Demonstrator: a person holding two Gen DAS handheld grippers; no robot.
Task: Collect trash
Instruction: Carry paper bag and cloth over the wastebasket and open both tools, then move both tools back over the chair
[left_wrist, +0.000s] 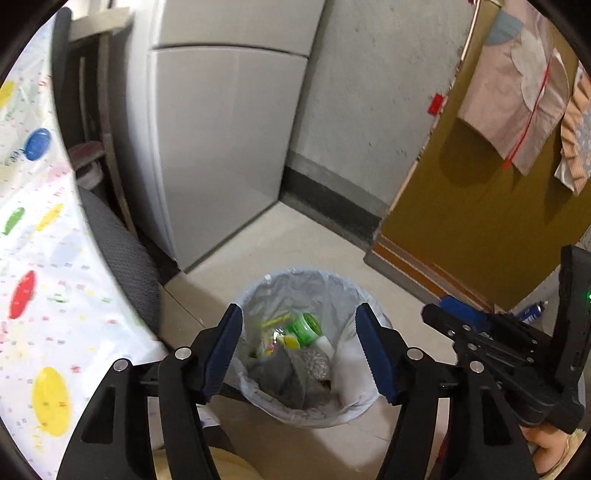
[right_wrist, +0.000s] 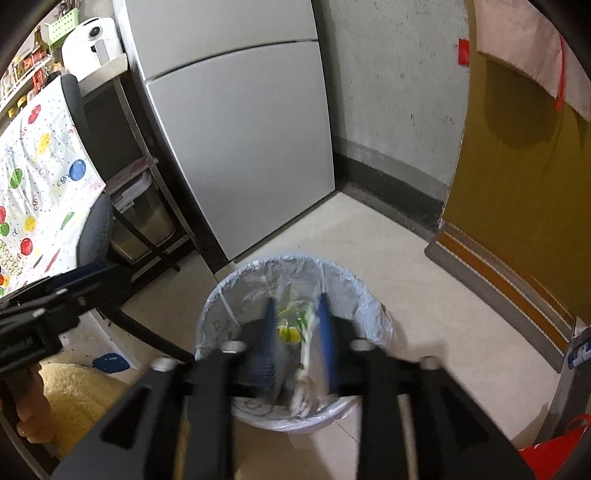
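Note:
A trash bin (left_wrist: 255, 291) lined with a pale plastic bag stands on the floor, also in the right wrist view (right_wrist: 229, 291). Inside lie a green cup (left_wrist: 306, 326), grey wrappers and a white item (left_wrist: 349, 360). My left gripper (left_wrist: 299, 354) is open and empty above the bin. My right gripper (right_wrist: 297, 332) hangs over the bin, blurred, its jaws partly apart; a white crumpled piece (right_wrist: 306, 384) shows below them, and I cannot tell whether it is held. The right gripper also shows in the left wrist view (left_wrist: 458, 314).
A grey fridge (left_wrist: 221, 147) stands behind the bin in the corner. A table with a spotted cloth (left_wrist: 33, 258) and a dark chair (left_wrist: 122, 254) are at left. A yellow door (left_wrist: 480, 221) is at right. A red bag (right_wrist: 554, 450) lies at lower right.

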